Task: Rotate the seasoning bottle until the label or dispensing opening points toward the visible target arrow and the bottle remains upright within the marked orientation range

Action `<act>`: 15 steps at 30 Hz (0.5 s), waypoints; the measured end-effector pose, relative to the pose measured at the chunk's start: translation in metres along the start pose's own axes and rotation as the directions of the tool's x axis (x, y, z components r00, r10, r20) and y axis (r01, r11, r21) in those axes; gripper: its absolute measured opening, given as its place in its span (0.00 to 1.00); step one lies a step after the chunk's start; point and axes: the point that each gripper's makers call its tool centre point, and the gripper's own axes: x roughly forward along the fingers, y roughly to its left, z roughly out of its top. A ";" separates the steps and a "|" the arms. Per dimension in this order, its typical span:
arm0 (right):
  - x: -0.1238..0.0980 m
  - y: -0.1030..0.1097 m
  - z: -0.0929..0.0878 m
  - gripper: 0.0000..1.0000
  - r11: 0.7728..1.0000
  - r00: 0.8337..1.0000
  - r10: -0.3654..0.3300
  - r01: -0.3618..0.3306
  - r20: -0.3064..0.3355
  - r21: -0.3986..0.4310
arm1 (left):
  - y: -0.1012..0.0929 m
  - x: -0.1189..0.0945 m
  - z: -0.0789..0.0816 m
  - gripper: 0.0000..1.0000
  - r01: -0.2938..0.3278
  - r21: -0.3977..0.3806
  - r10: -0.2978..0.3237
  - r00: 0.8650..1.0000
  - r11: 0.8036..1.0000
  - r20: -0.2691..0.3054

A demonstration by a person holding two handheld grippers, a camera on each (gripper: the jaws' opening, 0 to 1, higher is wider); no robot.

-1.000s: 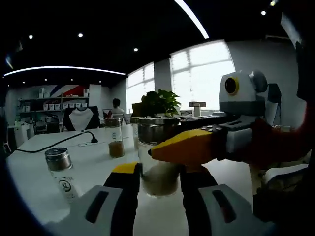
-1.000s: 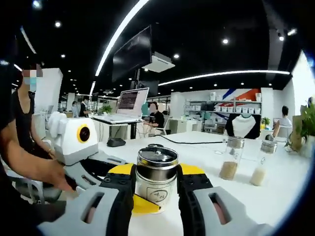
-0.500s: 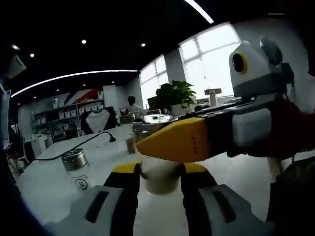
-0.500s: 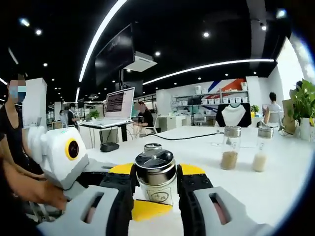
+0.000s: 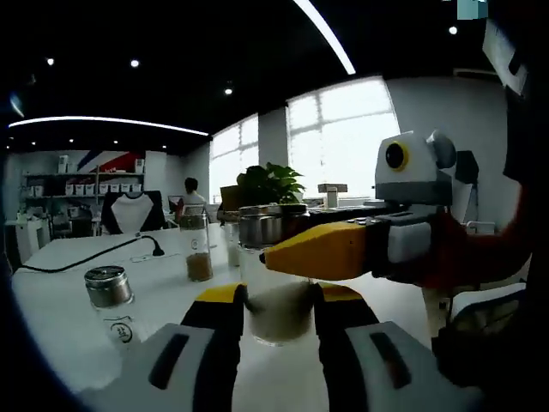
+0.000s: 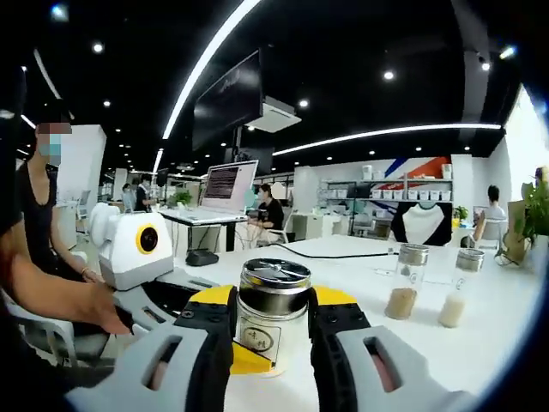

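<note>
On the white table (image 6: 480,343), seasoning bottle (image 6: 273,319) stayed upright, still squeezed by left gripper (image 5: 278,302) and right gripper (image 6: 271,318) together, three other bottles (image 5: 111,302) stood apart, both views swung back level.

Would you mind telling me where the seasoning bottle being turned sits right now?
The seasoning bottle stands upright on the white table, centred in the right gripper view between the right gripper fingers, with the left gripper's yellow fingers at its base.
</note>
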 end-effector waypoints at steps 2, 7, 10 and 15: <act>-0.001 -0.006 0.001 0.31 0.997 0.998 -0.063 0.062 0.017 0.048 | 0.003 0.002 0.000 0.35 -0.059 0.015 0.059 0.998 0.998 -0.004; 0.001 -0.005 -0.003 0.31 0.991 0.993 -0.122 0.122 -0.004 0.057 | 0.004 0.006 -0.009 0.37 -0.159 0.155 0.169 0.984 0.975 -0.051; 0.002 -0.003 -0.005 0.31 0.994 0.995 -0.100 0.100 -0.005 0.036 | 0.006 0.002 -0.010 0.36 -0.167 0.153 0.176 0.983 0.974 -0.046; 0.002 0.009 0.006 0.32 0.998 0.998 0.058 -0.058 0.039 -0.005 | 0.004 -0.008 0.001 0.35 -0.063 0.040 0.062 0.998 0.997 0.008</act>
